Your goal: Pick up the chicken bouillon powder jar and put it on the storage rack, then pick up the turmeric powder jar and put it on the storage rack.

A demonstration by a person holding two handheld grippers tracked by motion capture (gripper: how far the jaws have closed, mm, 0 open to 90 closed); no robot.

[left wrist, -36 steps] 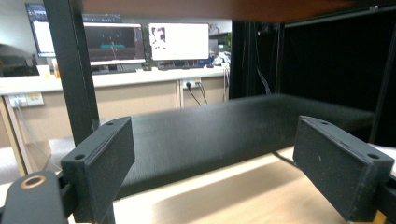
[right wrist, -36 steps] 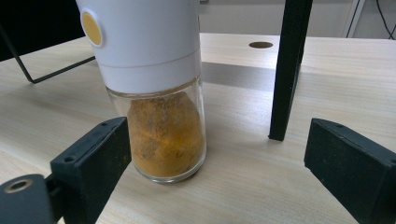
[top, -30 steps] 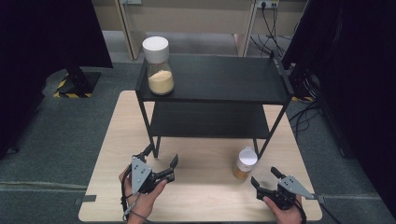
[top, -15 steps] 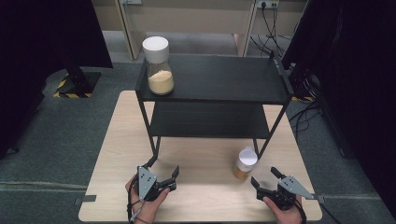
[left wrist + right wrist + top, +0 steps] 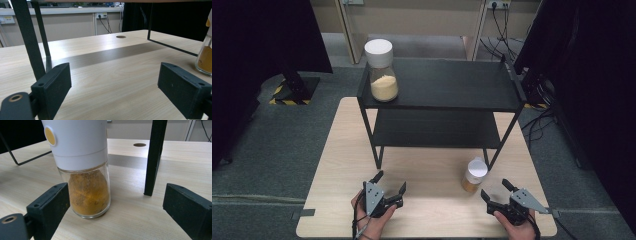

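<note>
Facing a small spice jar (image 5: 83,170) with spread jaws, near the table's (image 5: 337,150) front edge.

Standing upright just ahead of the right gripper (image 5: 501,192), beside the black shelf rack's (image 5: 437,85) front right leg, touching neither jaw. Hovering with jaws wide apart and gripping nothing at the front left: the left gripper (image 5: 389,186). Sitting on the rack's top left corner: a larger jar (image 5: 382,70).

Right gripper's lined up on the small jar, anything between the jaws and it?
Nothing visible. The right gripper is open, and the jar stands just ahead of it, toward its left jaw. The shelf leg stands right of the jar, off the direct path.
</note>
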